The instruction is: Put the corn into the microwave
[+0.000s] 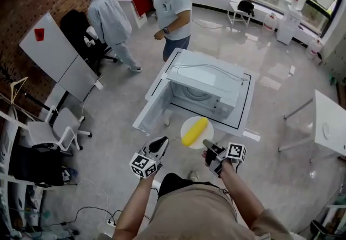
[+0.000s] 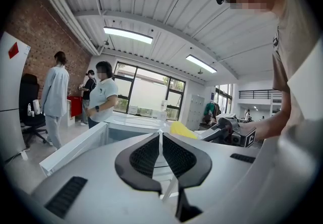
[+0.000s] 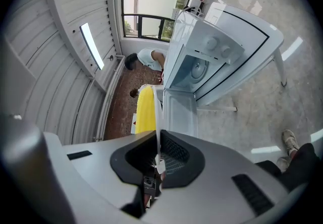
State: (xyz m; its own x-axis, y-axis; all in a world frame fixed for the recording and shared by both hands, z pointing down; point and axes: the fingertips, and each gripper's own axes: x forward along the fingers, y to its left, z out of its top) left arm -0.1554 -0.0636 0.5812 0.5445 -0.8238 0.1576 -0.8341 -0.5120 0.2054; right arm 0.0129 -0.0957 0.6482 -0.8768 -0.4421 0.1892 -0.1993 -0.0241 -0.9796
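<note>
A yellow corn cob lies on a small white plate. My right gripper is shut on the plate's near rim and holds it in the air just in front of the table. The white microwave stands on a white table with its door swung open to the left. In the right gripper view the plate shows edge-on between the jaws, with the corn to its left and the microwave beyond. My left gripper hangs shut and empty left of the plate.
Two people stand behind the table, one in a light coat and one in a white shirt. A white office chair stands at the left, a whiteboard by the brick wall, another white table at the right.
</note>
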